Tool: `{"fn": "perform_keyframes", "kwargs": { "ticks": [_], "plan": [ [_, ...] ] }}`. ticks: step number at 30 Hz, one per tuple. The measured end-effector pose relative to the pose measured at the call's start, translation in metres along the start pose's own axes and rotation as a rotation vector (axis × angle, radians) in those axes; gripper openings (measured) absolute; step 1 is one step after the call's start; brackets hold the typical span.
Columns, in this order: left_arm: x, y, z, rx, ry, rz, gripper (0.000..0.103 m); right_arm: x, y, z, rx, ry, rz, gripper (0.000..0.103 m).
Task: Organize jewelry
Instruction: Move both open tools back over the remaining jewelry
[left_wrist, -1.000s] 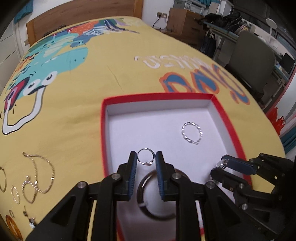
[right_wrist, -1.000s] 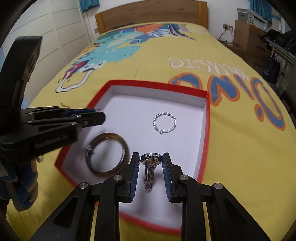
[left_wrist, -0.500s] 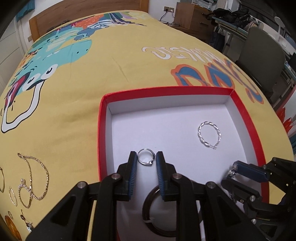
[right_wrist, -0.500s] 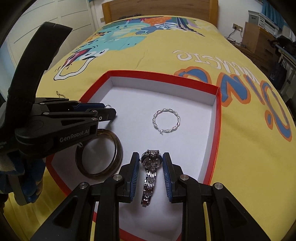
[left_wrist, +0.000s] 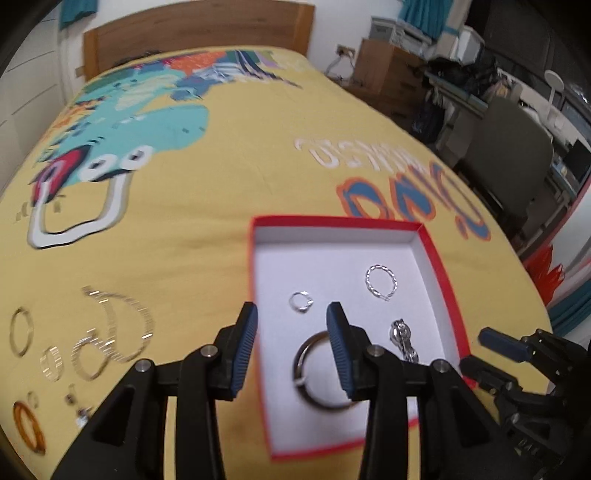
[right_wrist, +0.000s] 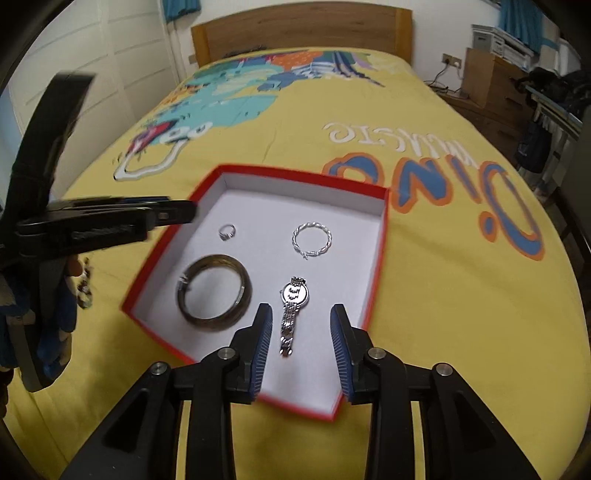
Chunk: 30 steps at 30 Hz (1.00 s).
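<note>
A: Where does the jewelry lie, taking the red box (right_wrist: 382, 236) as landmark?

B: Four pieces rest on its white floor. The small ring (right_wrist: 226, 232) sits toward the far left corner; the twisted silver hoop (right_wrist: 312, 239) lies toward the far right. The dark bangle (right_wrist: 214, 290) occupies the near left, and the silver watch (right_wrist: 293, 310) lies just right of it, its band running toward the near rim.

A: And your claws?

B: My right gripper (right_wrist: 301, 332) hangs over the near rim, jaws spread wide and holding nothing, the watch lying between them, untouched. My left gripper (left_wrist: 291, 334) stands at the box's left wall, jaws likewise parted and empty; the ring (left_wrist: 301, 301) lies just beyond its tips, the bangle (left_wrist: 325, 371) partly behind its right finger.

A: Outside the box?

B: To its left on the yellow bedspread (left_wrist: 207, 229): a gold chain (left_wrist: 122, 325), a thin gold hoop (left_wrist: 20, 332), a small band (left_wrist: 51, 363) and an amber bangle (left_wrist: 29, 430), all blurred. Beyond the box, the wooden headboard (right_wrist: 301, 31).
</note>
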<state>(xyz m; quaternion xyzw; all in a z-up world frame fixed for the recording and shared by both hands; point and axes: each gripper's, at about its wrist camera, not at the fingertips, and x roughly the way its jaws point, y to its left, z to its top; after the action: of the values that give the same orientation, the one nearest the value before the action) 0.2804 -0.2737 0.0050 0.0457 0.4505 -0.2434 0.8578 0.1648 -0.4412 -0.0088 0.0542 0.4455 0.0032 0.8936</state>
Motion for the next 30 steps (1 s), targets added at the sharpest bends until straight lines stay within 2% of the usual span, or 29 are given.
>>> {"fn": "perform_keyframes", "kwargs": {
  "ticks": [2,4,6,17,24,30],
  "plan": [
    [-0.022,0.008,-0.009,0.003,-0.017,0.027,0.037,-0.016,0.004,-0.003,0.024,-0.027,0.011,0.042],
    [-0.044,0.019,-0.024,-0.006,-0.007,0.053,0.037,-0.030,0.011,-0.007,0.037,-0.050,0.023,0.049],
    [-0.062,0.028,-0.040,-0.017,0.007,0.069,0.037,-0.044,0.021,-0.013,0.043,-0.070,0.044,0.050],
    [-0.150,0.080,-0.138,-0.117,-0.016,0.138,0.037,-0.088,0.082,-0.050,0.021,-0.111,0.132,0.050],
    [-0.205,0.135,-0.190,-0.216,-0.055,0.228,0.037,-0.113,0.111,-0.063,0.014,-0.152,0.166,0.050],
    [-0.244,0.181,-0.228,-0.311,-0.093,0.304,0.037,-0.125,0.152,-0.074,-0.034,-0.160,0.188,0.050]
  ]
}}
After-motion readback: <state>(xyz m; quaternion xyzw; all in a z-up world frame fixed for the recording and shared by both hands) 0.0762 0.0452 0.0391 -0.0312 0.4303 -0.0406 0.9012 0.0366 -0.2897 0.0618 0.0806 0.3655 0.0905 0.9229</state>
